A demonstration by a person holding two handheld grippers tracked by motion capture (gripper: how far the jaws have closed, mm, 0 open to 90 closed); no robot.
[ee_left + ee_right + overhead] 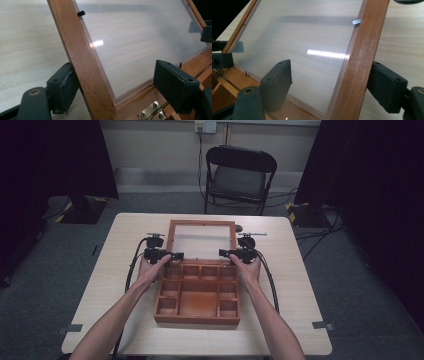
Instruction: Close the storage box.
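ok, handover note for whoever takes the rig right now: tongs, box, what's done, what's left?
Left tongs: open, jaws either side of the lid's left rail, one pad at the wood, the other apart from it.
Right tongs: open, jaws either side of the lid's right rail; not clamped.
Wooden box sits mid-table, its compartments look bare. The glazed lid is swung open, tilted back on its hinges.
Done: both tongs placed at the lid's rails near the hinge end.
Left, probably: close both tongs on the rails, then move the lid.
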